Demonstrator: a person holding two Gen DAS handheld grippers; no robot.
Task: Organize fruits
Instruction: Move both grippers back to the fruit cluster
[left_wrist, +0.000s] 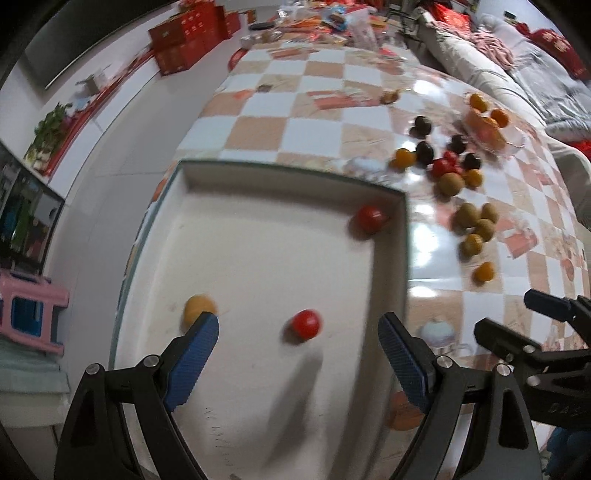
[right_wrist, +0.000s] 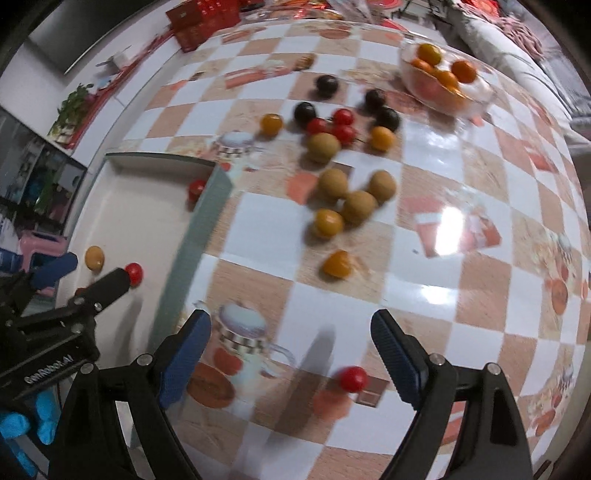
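Left wrist view looks down into a shallow white rectangular cardboard tray (left_wrist: 229, 206) resting on the checkered glossy worktop (left_wrist: 317, 107). Inside it lie three small fruits, well apart: a red cherry tomato (left_wrist: 306, 324) near the middle, another red tomato (left_wrist: 371, 218) in the far right corner, and a yellow-orange round fruit (left_wrist: 198, 309) by the left side. The left gripper (left_wrist: 298, 339) hangs above the tray with its jaws released and nothing between them.

Judging by this, sorting has barely begun. Most fruit sits loose on the worktop: brown round kiwi-like fruits (right_wrist: 357, 206), dark purple plums (right_wrist: 305, 112), a cluster of red tomatoes (right_wrist: 343, 117), and several yellow-orange ones (right_wrist: 328, 222). One stray red tomato (right_wrist: 352, 378) lies on the worktop below the right gripper (right_wrist: 291, 341), whose jaws are spread wide and grip nothing.

A clear glass bowl (right_wrist: 476, 92) at the far right of the worktop holds orange tangerines (right_wrist: 430, 53). Which fruit belongs in which container I cannot tell for certain; the tray so far mixes red and yellow.
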